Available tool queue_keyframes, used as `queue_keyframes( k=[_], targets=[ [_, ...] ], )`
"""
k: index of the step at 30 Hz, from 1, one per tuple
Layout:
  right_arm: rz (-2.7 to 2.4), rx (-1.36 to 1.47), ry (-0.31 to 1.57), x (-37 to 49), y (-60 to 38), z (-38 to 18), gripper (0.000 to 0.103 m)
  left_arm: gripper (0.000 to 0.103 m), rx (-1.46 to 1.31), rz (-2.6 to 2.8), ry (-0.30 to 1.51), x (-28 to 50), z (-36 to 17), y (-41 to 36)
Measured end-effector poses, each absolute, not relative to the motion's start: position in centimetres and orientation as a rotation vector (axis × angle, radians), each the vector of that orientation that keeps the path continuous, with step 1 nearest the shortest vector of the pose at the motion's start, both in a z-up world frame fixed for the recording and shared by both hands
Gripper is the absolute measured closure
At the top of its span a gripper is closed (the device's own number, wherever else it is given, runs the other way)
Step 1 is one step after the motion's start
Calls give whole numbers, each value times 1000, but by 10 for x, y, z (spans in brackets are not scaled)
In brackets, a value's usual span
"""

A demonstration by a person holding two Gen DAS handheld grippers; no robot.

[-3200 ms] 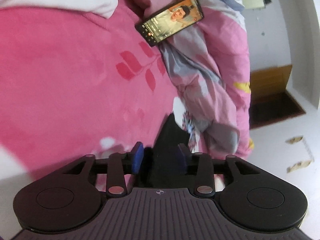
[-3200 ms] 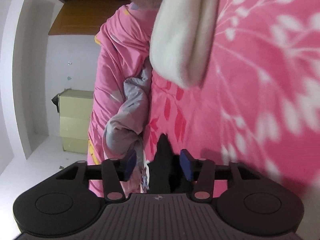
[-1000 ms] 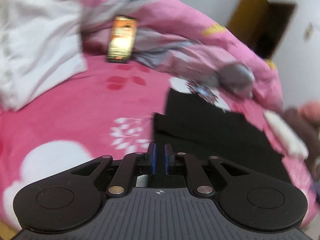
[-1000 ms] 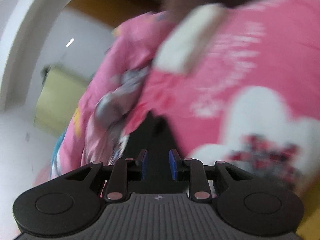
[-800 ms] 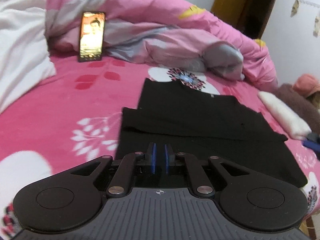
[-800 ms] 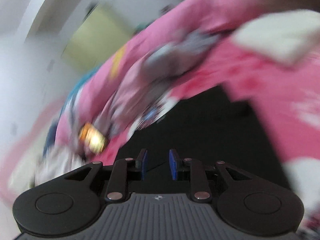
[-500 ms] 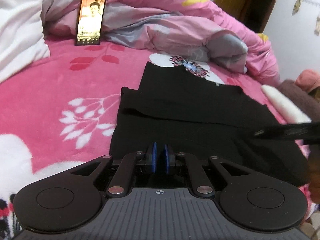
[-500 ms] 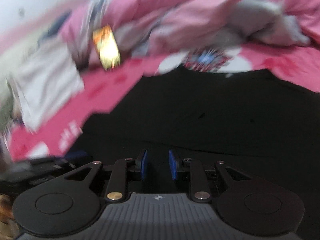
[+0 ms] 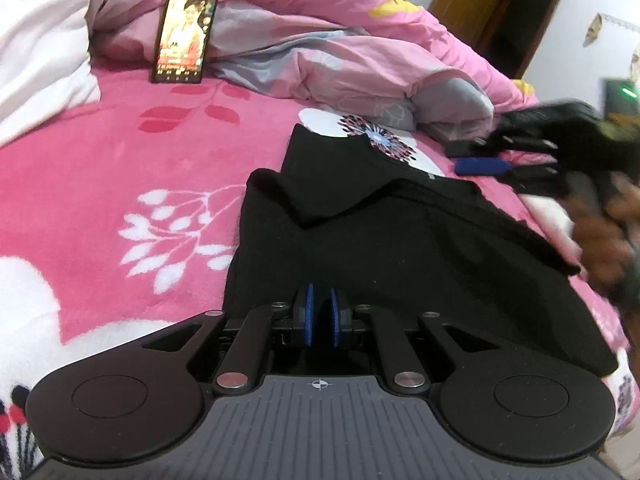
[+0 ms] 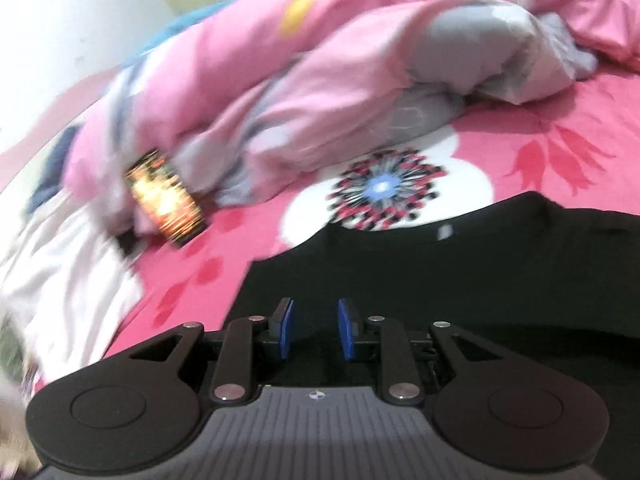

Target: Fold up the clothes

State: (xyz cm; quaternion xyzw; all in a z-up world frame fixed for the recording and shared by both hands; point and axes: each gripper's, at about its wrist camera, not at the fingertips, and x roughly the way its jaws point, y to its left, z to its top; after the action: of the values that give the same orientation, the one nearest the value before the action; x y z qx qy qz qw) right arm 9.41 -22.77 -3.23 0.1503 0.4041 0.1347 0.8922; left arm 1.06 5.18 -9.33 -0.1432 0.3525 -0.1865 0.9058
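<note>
My left gripper (image 9: 321, 322) has its 2 blue pads nearly pressed together at the near hem of the black shirt (image 9: 400, 256), which lies flat on the pink blanket (image 9: 120, 184); I cannot tell whether cloth sits between them. My right gripper (image 10: 316, 330) hovers over the same shirt, its 2 pads spread with nothing between them.

Pink floral bedspread (image 9: 100, 168) covering bed, rumpled pink duvet (image 9: 320, 52) lying behind; brown doorway (image 9: 500, 16), prob. wooden, showing w/ white wall (image 10: 72, 28)

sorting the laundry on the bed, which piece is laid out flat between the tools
The black garment: it lies spread on the pink blanket. The white garment sits crumpled at the far left, beside the phone.
</note>
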Motion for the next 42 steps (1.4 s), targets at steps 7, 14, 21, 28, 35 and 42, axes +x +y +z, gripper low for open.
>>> queue_keyframes(
  k=[7,14,21,28,35,42],
  targets=[
    [431,113,968,106,-163,-55,74,94,-317,-392,734,11,-93,55],
    [334,246,932,186,-152,-59,74,94,-291,-393,727,10,-94,52],
    [282,460,826,130,-239,-20,63,94,-311,-397,734,12,-94,55],
    [122,417,849,10,-311,-26,62,94,-333,-390,741,13,-95,55],
    [-36,441,862,36,-363,-45,62,93,-316,-374,727,11,-95,52],
    [-79,657,721,25,-401,-48,60,93,-283,-362,713,10,-94,46]
  ],
)
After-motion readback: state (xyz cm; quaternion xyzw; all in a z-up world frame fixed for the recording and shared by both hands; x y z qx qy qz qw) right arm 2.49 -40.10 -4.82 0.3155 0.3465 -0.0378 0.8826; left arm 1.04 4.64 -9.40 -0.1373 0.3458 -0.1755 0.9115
